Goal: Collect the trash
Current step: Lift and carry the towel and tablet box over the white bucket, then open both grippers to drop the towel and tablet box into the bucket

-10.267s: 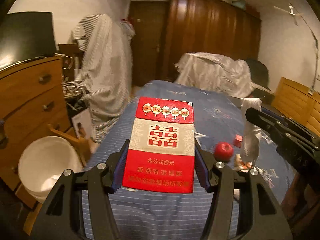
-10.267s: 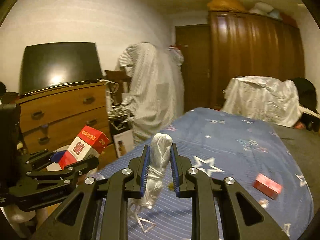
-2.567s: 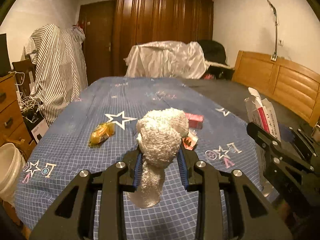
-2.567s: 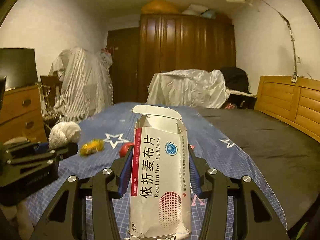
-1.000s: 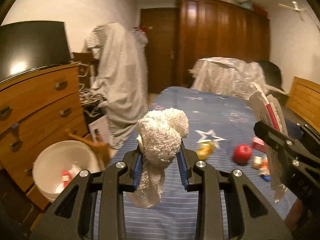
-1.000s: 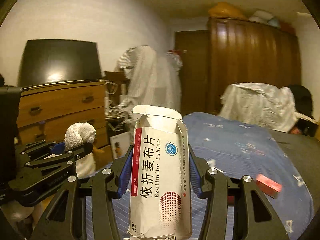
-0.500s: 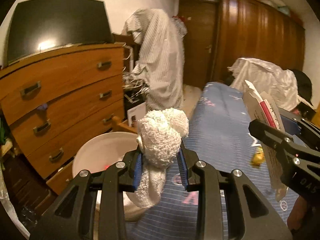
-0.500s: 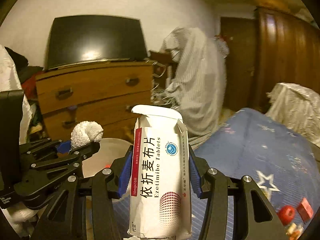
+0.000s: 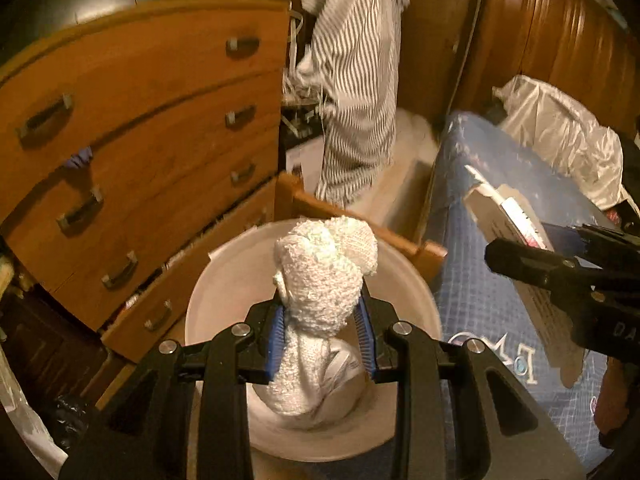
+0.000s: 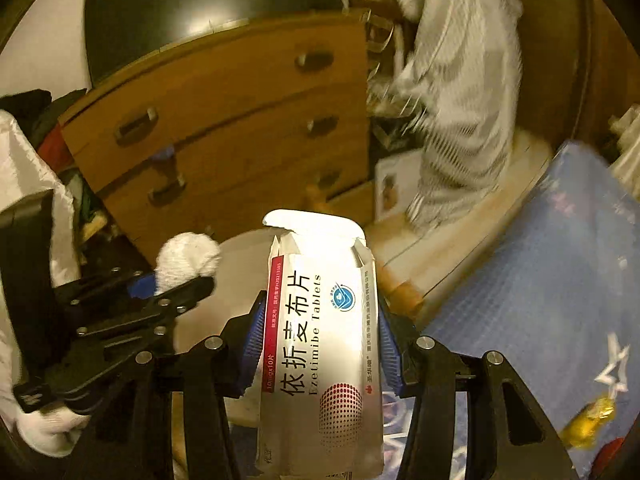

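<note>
I see a wooden dresser [image 9: 152, 140] at ten o'clock, a striped cloth [image 9: 356, 92] at twelve, and the blue bed [image 9: 516, 184] at three.

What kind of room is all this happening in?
Most likely a lived-in bedroom: a bed under a blue star-print cover, a wooden chest of drawers and a tall dark wardrobe. A white bucket stands on the floor between bed and drawers.

The bucket [image 9: 404, 280] sits on the floor between the chest of drawers [image 9: 152, 152] on its left and the bed [image 9: 492, 308] on its right, with a draped striped cloth [image 9: 356, 80] behind it.
</note>
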`<move>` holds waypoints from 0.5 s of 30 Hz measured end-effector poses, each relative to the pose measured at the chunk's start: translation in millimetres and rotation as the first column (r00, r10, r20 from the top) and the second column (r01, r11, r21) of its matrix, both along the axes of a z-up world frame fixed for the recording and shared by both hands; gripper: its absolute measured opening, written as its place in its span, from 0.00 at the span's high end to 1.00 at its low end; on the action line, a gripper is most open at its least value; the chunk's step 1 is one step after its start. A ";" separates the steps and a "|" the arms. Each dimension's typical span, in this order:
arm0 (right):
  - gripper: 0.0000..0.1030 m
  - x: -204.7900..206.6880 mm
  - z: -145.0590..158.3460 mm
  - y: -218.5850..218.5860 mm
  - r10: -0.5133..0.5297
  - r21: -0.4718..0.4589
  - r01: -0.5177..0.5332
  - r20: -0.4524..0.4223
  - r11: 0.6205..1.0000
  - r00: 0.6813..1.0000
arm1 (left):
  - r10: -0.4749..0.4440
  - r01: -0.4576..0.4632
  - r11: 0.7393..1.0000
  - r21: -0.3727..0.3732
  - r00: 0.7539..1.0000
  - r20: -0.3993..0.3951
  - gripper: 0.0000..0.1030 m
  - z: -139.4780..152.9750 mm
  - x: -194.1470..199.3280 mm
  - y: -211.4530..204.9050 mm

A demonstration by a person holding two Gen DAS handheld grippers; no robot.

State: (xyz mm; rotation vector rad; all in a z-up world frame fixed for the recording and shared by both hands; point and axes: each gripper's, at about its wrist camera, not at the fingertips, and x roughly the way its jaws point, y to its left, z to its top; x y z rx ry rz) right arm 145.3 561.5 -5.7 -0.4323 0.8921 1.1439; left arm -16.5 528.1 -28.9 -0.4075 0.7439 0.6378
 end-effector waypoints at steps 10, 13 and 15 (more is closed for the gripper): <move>0.51 11.3 -39.3 28.3 0.004 -0.093 -0.010 -0.063 0.996 0.998 | 0.015 -0.018 0.999 -0.050 0.997 -0.070 0.71 -24.5 -3.4 33.2; 0.51 11.9 -37.6 25.3 0.010 -0.095 -0.015 -0.057 0.995 0.998 | 0.015 -0.018 0.999 -0.049 0.998 -0.063 0.71 -22.2 -2.7 36.6; 0.51 12.2 -34.6 21.9 0.012 -0.094 -0.018 -0.058 0.995 0.998 | 0.014 -0.017 0.999 -0.049 0.998 -0.059 0.71 -21.4 -2.1 39.1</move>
